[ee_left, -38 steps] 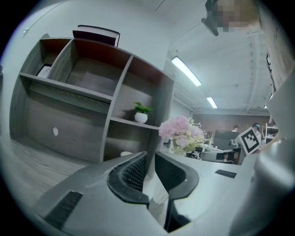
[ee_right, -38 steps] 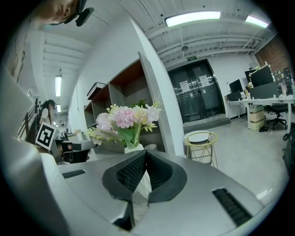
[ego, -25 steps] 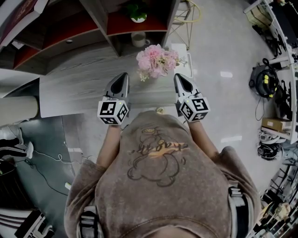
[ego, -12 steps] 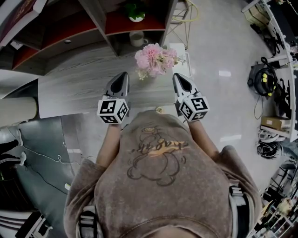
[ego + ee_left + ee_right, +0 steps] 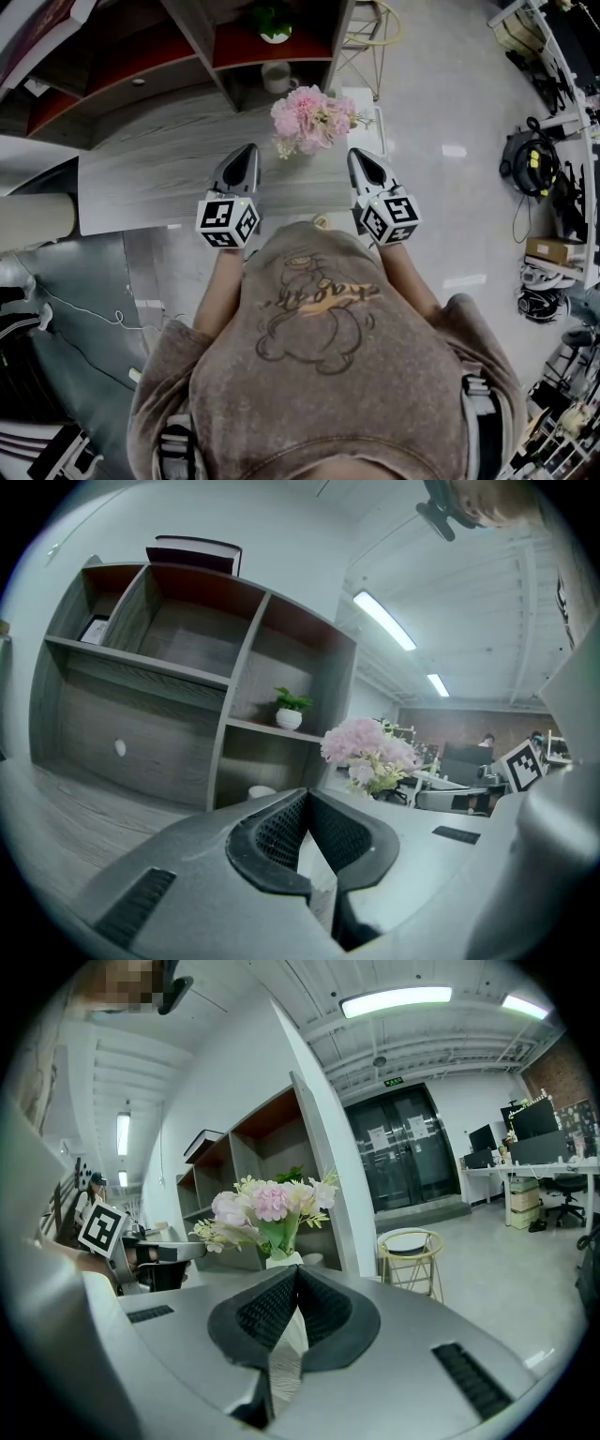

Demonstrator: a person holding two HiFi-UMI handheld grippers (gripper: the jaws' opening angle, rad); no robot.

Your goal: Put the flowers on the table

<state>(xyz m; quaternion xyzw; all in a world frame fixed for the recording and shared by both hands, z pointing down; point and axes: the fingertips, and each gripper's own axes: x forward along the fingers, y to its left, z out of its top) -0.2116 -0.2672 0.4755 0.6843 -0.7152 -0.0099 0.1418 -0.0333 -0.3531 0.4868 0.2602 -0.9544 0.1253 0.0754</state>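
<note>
A bunch of pink flowers [image 5: 310, 116] in a white vase stands upright near the right end of the grey wood table [image 5: 150, 169]. My left gripper [image 5: 247, 154] hovers over the table's near edge, just left of the flowers and a little nearer me, shut and empty. On the other side my right gripper [image 5: 360, 157] is also shut and empty. The left gripper view has the flowers [image 5: 368, 752] ahead and to the right of the closed jaws [image 5: 307, 795]. From the right gripper, the flowers [image 5: 269, 1206] and vase [image 5: 282, 1260] stand straight beyond the closed jaws [image 5: 295, 1269].
A grey and red shelf unit [image 5: 187, 47] backs the table, holding a small potted plant [image 5: 275, 23] and a white mug [image 5: 277, 79]. A gold wire stool [image 5: 373, 33] stands right of the shelf. The table's right edge lies just past the flowers; grey floor follows.
</note>
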